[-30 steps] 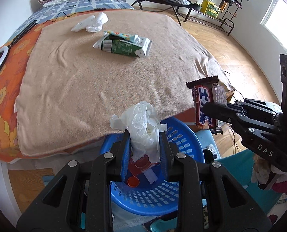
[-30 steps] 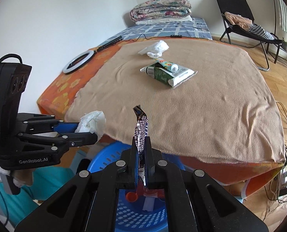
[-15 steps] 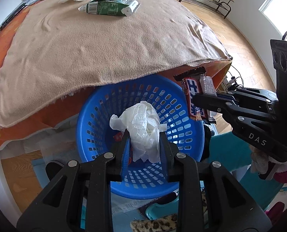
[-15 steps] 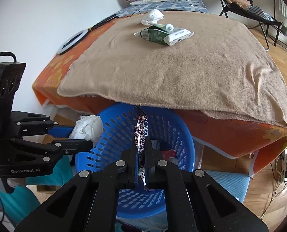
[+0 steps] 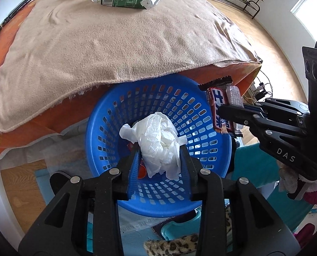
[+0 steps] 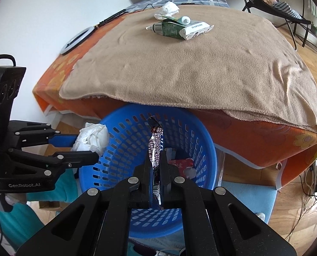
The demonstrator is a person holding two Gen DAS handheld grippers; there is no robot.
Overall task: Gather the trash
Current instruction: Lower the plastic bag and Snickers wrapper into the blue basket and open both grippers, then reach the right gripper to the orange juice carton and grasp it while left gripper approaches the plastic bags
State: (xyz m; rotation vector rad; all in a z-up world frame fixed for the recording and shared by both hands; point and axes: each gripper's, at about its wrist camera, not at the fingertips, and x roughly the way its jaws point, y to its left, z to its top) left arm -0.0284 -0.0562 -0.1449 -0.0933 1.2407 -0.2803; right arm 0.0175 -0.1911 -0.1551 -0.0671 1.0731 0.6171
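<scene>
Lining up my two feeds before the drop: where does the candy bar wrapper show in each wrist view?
Left wrist view: the candy bar wrapper is at right of centre, upright, pinched in the right tool over the basket's right rim.
Right wrist view: the wrapper stands edge-on at centre, between that tool's fingers, over the basket.
Shared landmark: the blue basket by the bed edge.

Basket contents and wrapper print mostly out of reach

The crumpled tissue (image 5: 158, 143) in the left tongs (image 5: 159, 151) covers most of the blue basket (image 5: 201, 115) floor; only red scraps show. The candy wrapper (image 6: 155, 147) is edge-on from the right wrist, its print unreadable. The carton (image 6: 169, 28) label is too small to read.
</scene>
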